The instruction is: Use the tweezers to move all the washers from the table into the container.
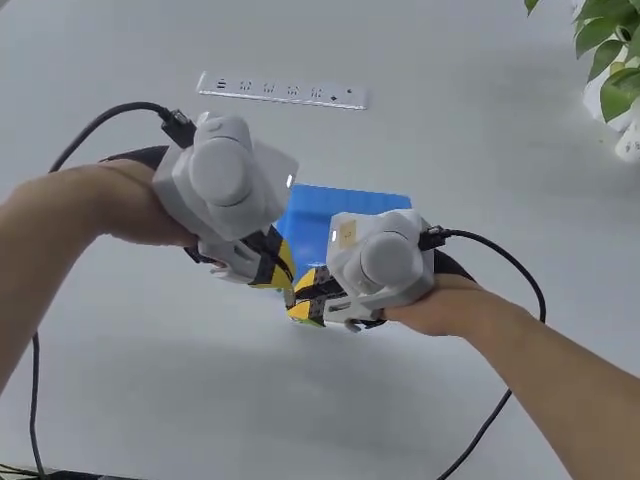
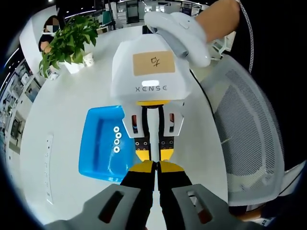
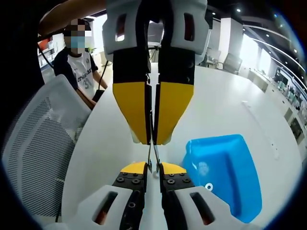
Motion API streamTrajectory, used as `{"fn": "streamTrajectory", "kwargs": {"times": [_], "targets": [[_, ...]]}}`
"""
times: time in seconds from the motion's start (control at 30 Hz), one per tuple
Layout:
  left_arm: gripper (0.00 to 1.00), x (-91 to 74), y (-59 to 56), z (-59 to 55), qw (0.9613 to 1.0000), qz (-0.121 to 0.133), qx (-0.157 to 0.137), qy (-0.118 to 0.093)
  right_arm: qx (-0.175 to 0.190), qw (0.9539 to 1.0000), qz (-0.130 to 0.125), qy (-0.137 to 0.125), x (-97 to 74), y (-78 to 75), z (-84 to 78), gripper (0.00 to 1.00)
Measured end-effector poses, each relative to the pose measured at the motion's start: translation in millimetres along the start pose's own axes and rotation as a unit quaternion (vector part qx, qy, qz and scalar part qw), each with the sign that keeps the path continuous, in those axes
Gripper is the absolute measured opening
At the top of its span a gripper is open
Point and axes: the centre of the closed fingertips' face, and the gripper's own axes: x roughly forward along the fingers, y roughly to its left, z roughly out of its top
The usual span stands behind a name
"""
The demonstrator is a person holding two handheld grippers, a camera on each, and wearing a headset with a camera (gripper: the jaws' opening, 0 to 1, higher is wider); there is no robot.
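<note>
Where the two grippers meet tip to tip, thin metal tweezers (image 3: 150, 154) lie between their jaws.
Clamped on them is the left gripper (image 2: 156, 166); the right gripper (image 3: 152, 168) stands narrow (grip unclear). Four white washers (image 2: 116, 139) sit in the blue plastic container (image 2: 96, 158) on the white table (image 2: 62, 110).

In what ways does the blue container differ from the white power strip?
The blue container is a wide open tray; the power strip is white, long and narrow. The container holds four washers; the power strip shows a row of sockets. Both lie on the white table.
</note>
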Motion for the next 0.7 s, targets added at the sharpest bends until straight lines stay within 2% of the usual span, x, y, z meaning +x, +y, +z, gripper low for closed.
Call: {"fn": "streamTrajectory", "kwargs": {"times": [0.27,0.7], "targets": [[0.04,5.9,0.1,-1.3,1.0000,0.000,0.000,-0.003,0.003,1.0000,0.003,0.002,3.3,1.6,-4.0,0.11],[0.04,6.4,0.1,-0.7,1.0000,-0.002,0.000,-0.006,0.003,1.0000,0.001,-0.001,2.0,2.1,-3.2,0.11]]}}
